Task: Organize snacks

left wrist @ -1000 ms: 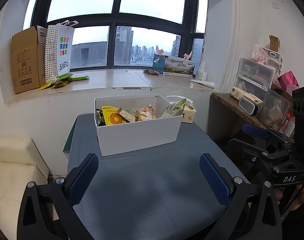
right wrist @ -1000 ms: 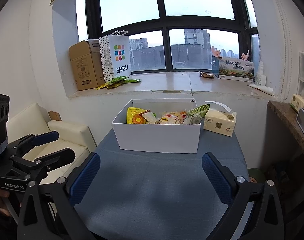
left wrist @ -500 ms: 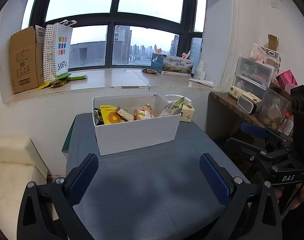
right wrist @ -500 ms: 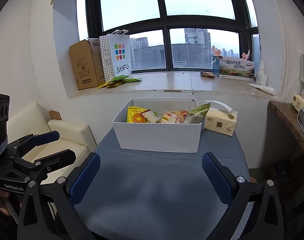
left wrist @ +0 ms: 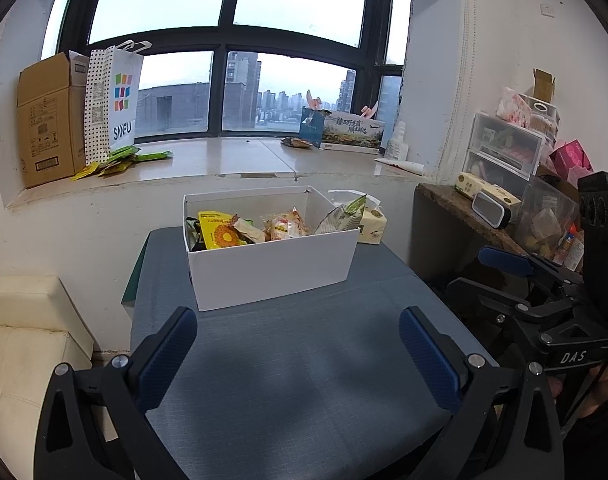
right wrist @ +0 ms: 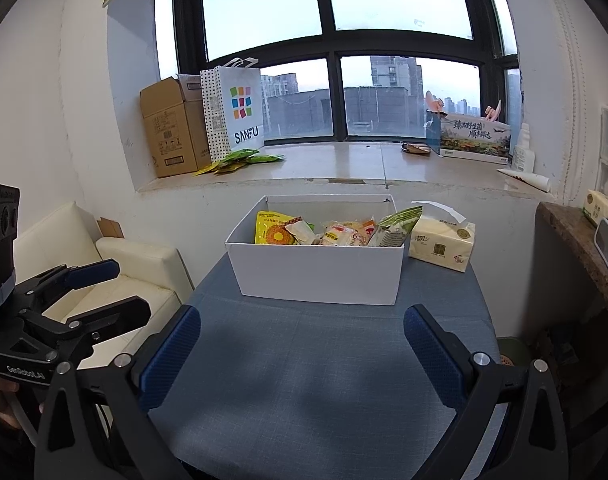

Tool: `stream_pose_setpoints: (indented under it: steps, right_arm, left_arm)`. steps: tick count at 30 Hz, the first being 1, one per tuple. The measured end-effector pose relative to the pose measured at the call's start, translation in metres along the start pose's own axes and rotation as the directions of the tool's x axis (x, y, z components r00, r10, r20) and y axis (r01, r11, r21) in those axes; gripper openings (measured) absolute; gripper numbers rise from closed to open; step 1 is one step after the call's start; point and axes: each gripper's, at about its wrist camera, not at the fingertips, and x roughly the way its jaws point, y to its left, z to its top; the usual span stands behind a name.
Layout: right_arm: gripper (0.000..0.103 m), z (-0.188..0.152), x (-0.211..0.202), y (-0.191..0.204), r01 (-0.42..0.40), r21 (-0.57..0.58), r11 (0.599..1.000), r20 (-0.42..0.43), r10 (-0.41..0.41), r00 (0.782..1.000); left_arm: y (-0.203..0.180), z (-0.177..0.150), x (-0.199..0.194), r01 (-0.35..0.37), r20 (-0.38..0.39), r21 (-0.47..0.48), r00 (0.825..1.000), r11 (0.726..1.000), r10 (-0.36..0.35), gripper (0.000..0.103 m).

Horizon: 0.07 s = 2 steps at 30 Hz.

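Observation:
A white box [left wrist: 272,270] [right wrist: 316,276] stands at the far side of a blue-grey table [left wrist: 304,380] [right wrist: 316,380]. It holds several snack packets: a yellow one [left wrist: 218,234] [right wrist: 273,232], a pale one [left wrist: 284,226] and a green-white one [left wrist: 342,216] [right wrist: 396,226]. My left gripper [left wrist: 298,354] is open and empty above the near table, well short of the box. My right gripper [right wrist: 302,354] is open and empty too. Each gripper shows in the other's view: the right one [left wrist: 544,304], the left one [right wrist: 60,312].
A tissue pack [right wrist: 442,242] lies right of the box. The windowsill [left wrist: 232,160] carries a cardboard carton [left wrist: 46,120], a SANFU bag [left wrist: 114,104], green packets [left wrist: 120,158] and a printed box [left wrist: 344,130]. A cream sofa [right wrist: 104,272] stands left, cluttered shelves [left wrist: 516,184] right.
Both grippers have stayed open and almost still. The left wrist view has shifted slightly, so the box sits a little further left in it.

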Motion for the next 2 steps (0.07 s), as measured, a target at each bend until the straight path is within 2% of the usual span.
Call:
stream_pose_setpoints:
  steps: [2]
  right_arm:
    - [0.103,-0.0002,0.0001,-0.0003,-0.001,-0.002,1.000,-0.001,0.001,1.000]
  left_arm:
    - [0.0005,0.0005,0.0001,0.000,0.002,-0.001,1.000,1.000,0.000,0.103]
